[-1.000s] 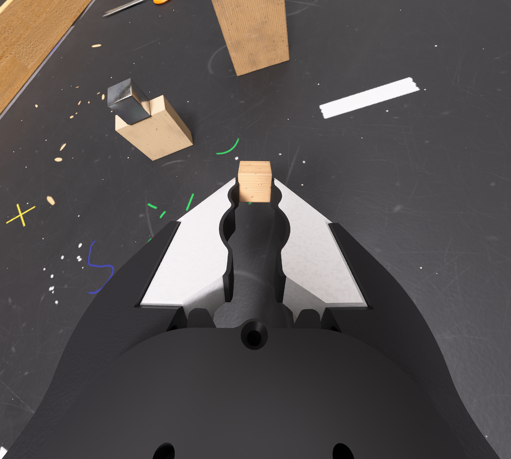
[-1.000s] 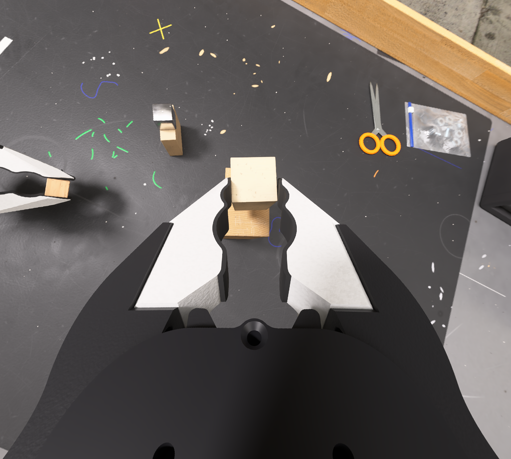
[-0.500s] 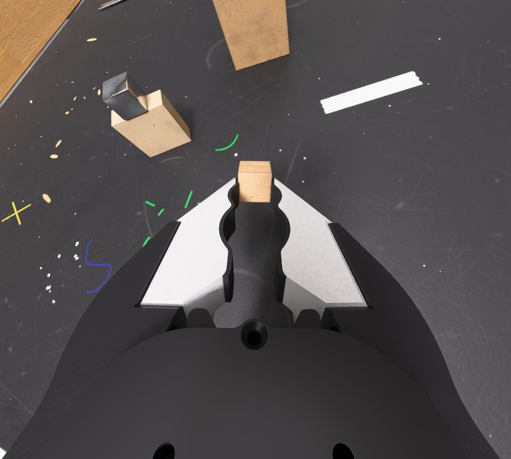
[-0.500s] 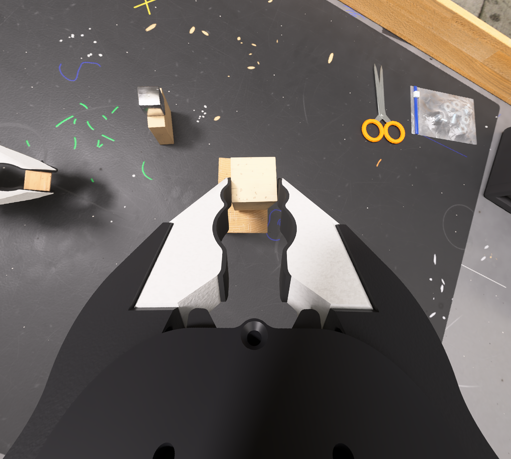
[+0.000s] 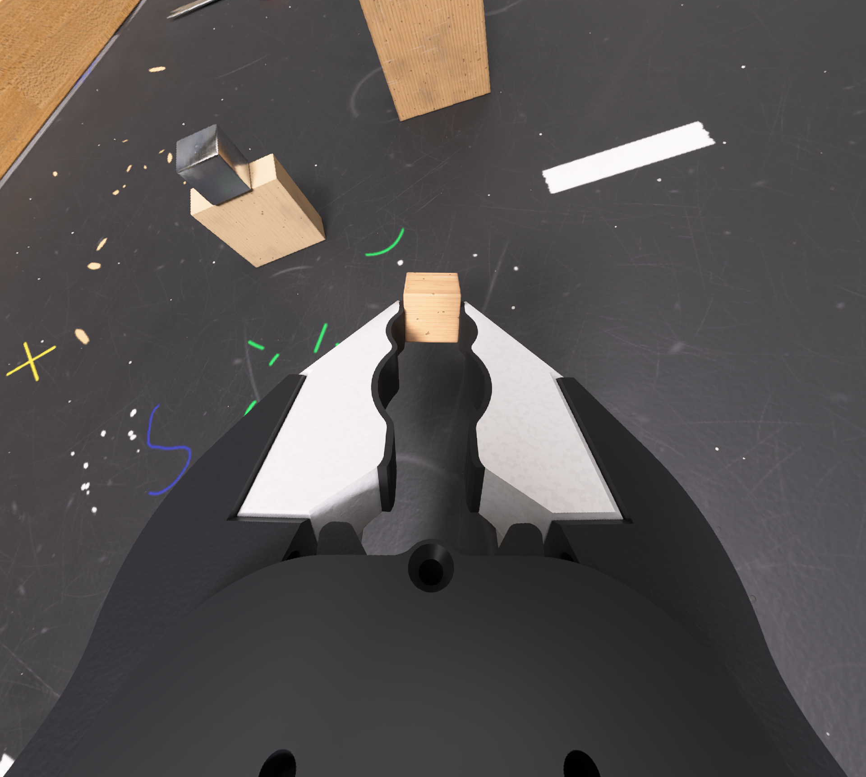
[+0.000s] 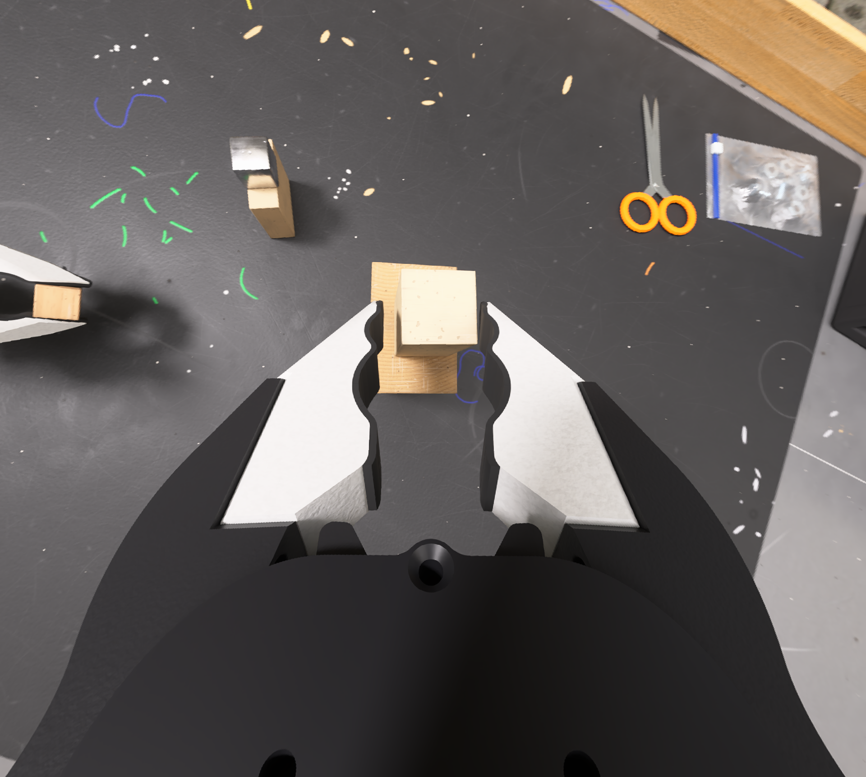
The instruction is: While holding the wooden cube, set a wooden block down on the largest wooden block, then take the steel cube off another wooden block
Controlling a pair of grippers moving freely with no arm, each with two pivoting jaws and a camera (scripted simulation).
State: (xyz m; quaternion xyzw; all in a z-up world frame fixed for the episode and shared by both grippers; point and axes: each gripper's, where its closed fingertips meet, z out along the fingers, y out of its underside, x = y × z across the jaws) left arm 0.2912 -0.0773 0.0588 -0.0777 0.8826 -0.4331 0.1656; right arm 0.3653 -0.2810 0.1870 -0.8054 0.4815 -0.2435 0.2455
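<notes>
Left gripper (image 5: 431, 323): jaws closed on the wooden cube (image 5: 431, 307), frame centre. Right gripper (image 6: 431, 323): jaws parted, flanking the pale wooden block (image 6: 436, 311) resting on the largest wooden block (image 6: 417, 372). Upper left, steel cube (image 6: 250, 155) sits atop another wooden block (image 6: 274, 206) on the desk (image 6: 515, 192).

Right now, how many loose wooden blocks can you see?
4: the wooden cube in the left tongs, the largest block, a pale block on it, a small block under the steel cube.

The right tool (image 6: 431, 323) is now seen opened, its jaws parted from the pale wooden block (image 6: 436, 311), which has been left atop the largest wooden block (image 6: 412, 372) at frame centre.
</notes>
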